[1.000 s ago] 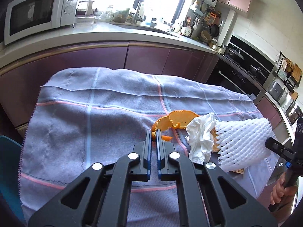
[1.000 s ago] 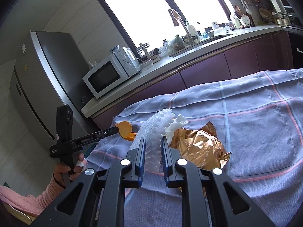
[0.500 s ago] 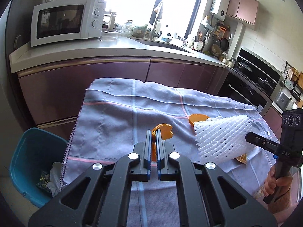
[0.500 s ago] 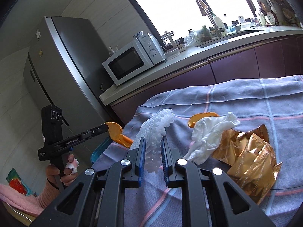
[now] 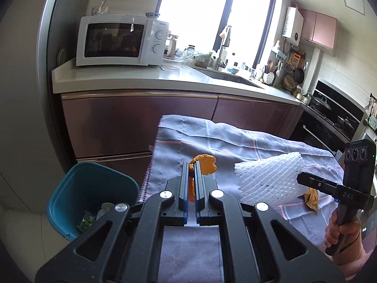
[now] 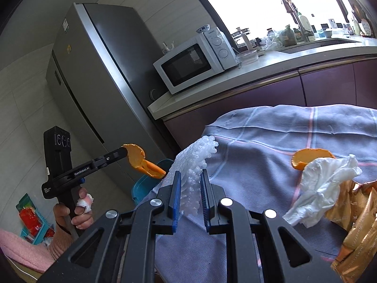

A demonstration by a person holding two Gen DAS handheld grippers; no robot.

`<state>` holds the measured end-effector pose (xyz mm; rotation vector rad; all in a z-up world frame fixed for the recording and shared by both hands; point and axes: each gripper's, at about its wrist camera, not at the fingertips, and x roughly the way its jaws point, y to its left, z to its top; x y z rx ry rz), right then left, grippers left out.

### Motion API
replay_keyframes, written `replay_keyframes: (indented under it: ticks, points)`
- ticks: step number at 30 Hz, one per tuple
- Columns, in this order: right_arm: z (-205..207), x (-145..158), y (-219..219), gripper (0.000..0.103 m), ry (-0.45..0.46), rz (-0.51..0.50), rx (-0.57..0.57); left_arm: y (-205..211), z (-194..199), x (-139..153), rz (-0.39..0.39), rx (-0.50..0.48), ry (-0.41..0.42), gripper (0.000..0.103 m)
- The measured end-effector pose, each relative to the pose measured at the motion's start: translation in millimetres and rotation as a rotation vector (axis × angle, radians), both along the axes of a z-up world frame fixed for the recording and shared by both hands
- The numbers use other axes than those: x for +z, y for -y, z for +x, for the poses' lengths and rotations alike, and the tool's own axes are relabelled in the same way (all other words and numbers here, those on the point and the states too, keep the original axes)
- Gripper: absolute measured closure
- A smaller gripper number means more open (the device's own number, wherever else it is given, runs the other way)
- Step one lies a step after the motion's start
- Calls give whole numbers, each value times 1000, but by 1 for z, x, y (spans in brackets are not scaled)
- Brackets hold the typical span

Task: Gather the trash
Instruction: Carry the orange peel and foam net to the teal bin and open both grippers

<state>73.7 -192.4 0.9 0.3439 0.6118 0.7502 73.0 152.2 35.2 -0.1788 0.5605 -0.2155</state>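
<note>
Two pieces of trash ride in my tongs above the cloth-covered table [image 5: 235,139]: my left gripper [image 5: 192,176] is pinched nearly shut on an orange peel [image 5: 205,166], long axis running away from me, while my right gripper [image 6: 190,184] clamps a white foam fruit net [image 6: 195,160] slanting up and far-right. Only the left view shows inside the teal bin [image 5: 70,188] at the table's left; only the right view shows a second peel [image 6: 311,156], crumpled tissue [image 6: 325,186] and gold wrapper [image 6: 358,224] on the cloth.

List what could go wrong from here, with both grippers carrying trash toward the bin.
1. The left gripper pinches only an edge of the orange peel; it may slip out short of the blue bin.
2. The foam net in the right gripper is light and wide; it might catch the bin's rim or the tablecloth.
</note>
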Motion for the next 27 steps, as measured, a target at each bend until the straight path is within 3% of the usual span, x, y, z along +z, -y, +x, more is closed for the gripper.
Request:
replay_keyframes:
  ticks: [9, 27]
  points:
    - [9, 4, -42, 88, 0, -13, 85, -48, -22, 6, 1, 92, 11, 99]
    - [30, 5, -114, 88, -24, -31, 204, -96, -36, -4, 9, 192, -18, 99]
